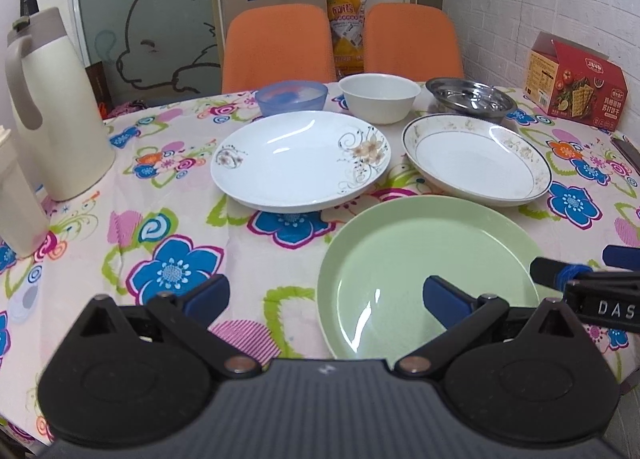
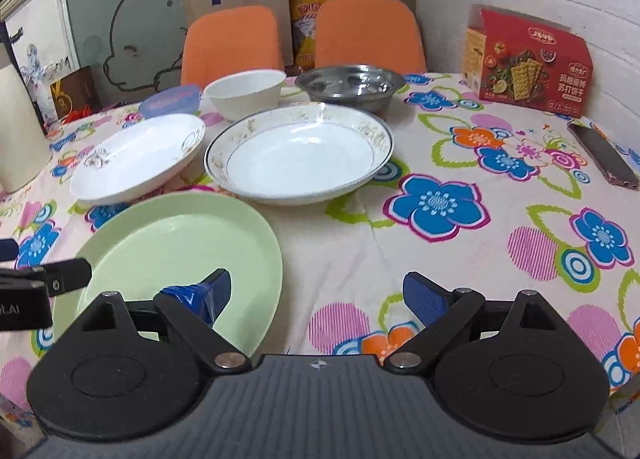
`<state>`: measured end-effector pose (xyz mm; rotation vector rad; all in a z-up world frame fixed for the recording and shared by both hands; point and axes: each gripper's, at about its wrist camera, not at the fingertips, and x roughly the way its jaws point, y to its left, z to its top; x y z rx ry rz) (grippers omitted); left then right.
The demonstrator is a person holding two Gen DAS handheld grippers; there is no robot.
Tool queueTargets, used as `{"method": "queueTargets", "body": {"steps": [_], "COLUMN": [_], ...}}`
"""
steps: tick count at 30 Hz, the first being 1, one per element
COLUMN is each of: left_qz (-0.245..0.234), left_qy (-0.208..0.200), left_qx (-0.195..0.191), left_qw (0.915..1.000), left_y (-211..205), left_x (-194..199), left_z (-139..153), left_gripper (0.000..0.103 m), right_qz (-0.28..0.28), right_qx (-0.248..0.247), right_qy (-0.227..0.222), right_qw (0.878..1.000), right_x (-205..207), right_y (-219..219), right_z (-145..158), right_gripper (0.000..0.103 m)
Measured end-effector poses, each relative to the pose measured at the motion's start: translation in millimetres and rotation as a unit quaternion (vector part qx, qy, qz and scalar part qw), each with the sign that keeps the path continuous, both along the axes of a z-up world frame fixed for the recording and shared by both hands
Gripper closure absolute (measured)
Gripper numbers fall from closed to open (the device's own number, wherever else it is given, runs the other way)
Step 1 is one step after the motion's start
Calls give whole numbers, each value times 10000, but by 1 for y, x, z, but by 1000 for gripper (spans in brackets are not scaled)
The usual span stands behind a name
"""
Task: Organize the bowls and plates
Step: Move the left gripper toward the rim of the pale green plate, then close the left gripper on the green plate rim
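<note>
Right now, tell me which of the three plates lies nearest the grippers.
The green plate: plain, no pattern, closest to the table's near edge, under both open grippers. The flower plate and the gold-rimmed plate sit farther back, before the bowls.

I see open cloth [image 2: 460,259] right of the green plate [image 2: 172,243]; plates and bowls crowd the middle, a jug [image 1: 52,107] blocks the left edge.
</note>
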<state>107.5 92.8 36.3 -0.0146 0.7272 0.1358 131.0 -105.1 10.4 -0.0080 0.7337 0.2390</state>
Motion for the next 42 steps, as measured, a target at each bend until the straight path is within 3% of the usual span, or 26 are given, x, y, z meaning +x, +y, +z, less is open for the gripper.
{"method": "queueTargets", "body": {"steps": [4,9,13,18,20,24,27,29,31,33,42], "left_qz": [-7,-81,-170,-217,-232,-301,-361,-526,-459,-286,358], "left_qy": [77,170,247,298,288,235,200,176,219,288,288], "left_qx": [-121,-193,-253,-384,-493,-417,-459,-415,-358,-466,-388], "left_qw": [9999,9996,9992,9986,9981,9984,9981,9976,9981,9981,9982], "left_y": [7,7,8,11,16,16,11,4,1,4,57], "left_x": [8,17,22,28,30,27,28,27,27,27,-9], "left_z": [-6,-15,-23,-31,-31,-32,-30,-26,-25,-22,-9], "left_gripper": [0,1,1,12,15,16,28,49,50,65,67], "right_qz": [206,290,336,351,665,821,967,1069,995,953,1458], "right_qx": [-143,-88,29,44,69,130,156,164,231,498,805], "right_qy": [159,43,-476,-398,-426,-557,-588,-636,-617,-523,-579], "right_qw": [9996,9995,9983,9986,9969,9950,9935,9921,9929,9928,9843], "right_x": [5,6,-9,-5,-5,-8,-9,-13,-14,-15,-35], "right_y": [13,19,17,26,32,33,38,43,40,36,86], "right_z": [-10,-11,-20,-16,-17,-19,-19,-19,-18,-13,-4], "right_gripper": [23,21,21,21,21,21,27,29,35,39,39]}}
